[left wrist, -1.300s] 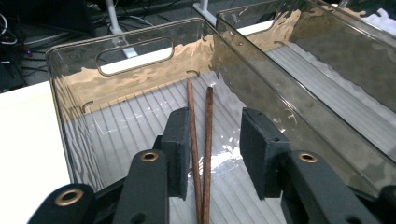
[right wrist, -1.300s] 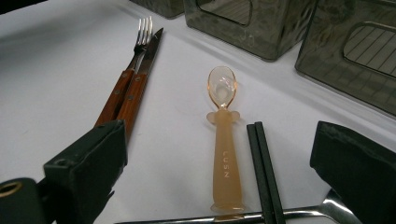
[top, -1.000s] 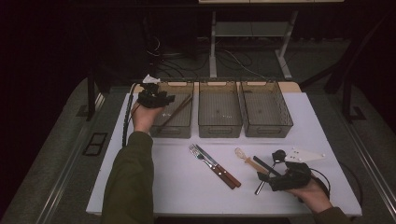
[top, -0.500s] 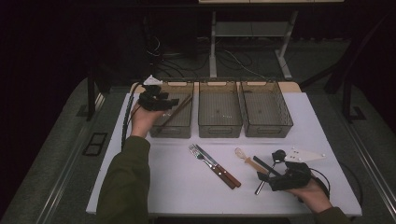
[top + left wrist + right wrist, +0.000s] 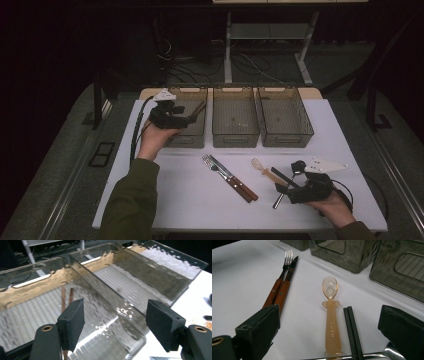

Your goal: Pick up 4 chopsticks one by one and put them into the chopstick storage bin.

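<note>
Chopsticks [image 5: 66, 296] lay in the left bin [image 5: 186, 122]; left gripper [image 5: 115, 325] above it, jaws just opened, empty. Right gripper [image 5: 329, 337] gaped over the spoon [image 5: 330, 315] on the desk [image 5: 175, 192]; a careless closure risked catching the adjacent black chopsticks [image 5: 350, 332].

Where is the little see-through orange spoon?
In the high view the translucent orange plastic spoon lies on the white table, between the wooden-handled fork and knife and the black chopsticks.
</note>
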Demonstrator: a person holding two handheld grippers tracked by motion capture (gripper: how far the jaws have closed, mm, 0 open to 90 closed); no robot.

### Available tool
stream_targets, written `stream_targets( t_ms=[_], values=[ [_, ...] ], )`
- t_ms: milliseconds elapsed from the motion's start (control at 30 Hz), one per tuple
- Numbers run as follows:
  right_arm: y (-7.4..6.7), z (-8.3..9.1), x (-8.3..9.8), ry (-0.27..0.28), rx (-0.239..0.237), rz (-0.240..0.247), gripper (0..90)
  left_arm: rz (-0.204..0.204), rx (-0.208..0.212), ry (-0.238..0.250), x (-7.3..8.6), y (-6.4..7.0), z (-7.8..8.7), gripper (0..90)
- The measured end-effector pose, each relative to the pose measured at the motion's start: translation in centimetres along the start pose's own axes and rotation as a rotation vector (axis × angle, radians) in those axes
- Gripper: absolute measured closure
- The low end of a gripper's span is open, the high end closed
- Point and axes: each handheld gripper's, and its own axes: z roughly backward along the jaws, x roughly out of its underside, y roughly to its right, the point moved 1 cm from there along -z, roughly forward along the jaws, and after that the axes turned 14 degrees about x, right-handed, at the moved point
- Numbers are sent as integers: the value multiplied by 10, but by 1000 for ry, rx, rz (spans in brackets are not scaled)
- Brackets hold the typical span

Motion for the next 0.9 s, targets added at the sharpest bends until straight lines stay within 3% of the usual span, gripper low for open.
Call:
stream_targets(
  t_ms=[367, 900],
  values=[
    [0, 0, 1, 4, -1, 2, 42, -49, 39, -8, 15, 31, 4, 249],
    [0, 3, 1, 10, 6, 2, 42, -60, 50, -10, 75, 70, 18, 138]
  ],
)
